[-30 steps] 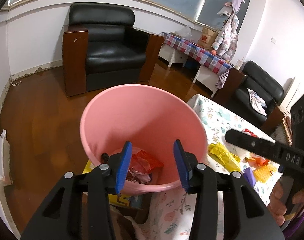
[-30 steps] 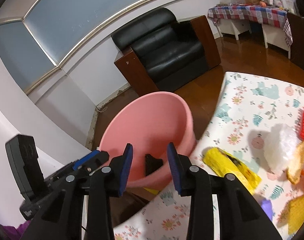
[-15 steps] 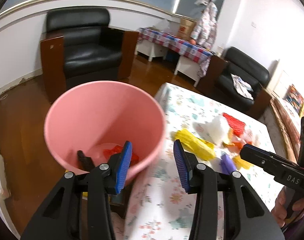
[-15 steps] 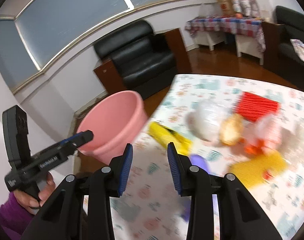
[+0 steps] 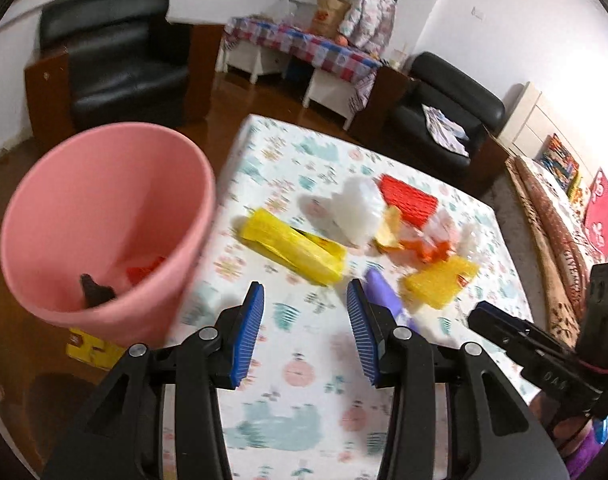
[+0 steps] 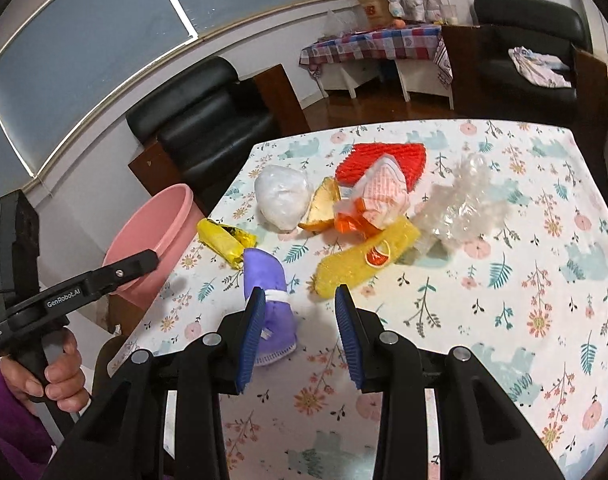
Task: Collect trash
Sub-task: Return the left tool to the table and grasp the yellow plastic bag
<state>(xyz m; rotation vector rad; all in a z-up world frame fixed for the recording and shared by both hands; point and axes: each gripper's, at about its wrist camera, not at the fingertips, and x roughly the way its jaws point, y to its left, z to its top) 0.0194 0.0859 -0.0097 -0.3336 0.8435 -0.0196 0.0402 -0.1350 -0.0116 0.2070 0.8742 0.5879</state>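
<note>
Both grippers are empty, with their blue pads apart. From the left wrist view, my left gripper [image 5: 304, 312] hangs over the table [image 5: 304, 380], pink bin [image 5: 104, 220] off to its left beside the table edge, a few scraps already in the bottom. Ahead lies the yellow wrapper [image 5: 292, 246], long axis slanting from upper left to lower right, and the purple bag [image 5: 384, 296] peeks out just past my right-hand pad. My right gripper [image 5: 516, 336] shows at the far right.

From the right wrist view, my right gripper [image 6: 300, 312] sits nearest the purple bag [image 6: 266, 280], which lies just ahead and slightly left, its length running away from me and its tied white band by the left pad. I judge this hand the better placed for it. Only this view shows the clear crumpled plastic [image 6: 464, 200] and the whole yellow mesh [image 6: 364, 260]; only the left view shows inside the bin.
</note>
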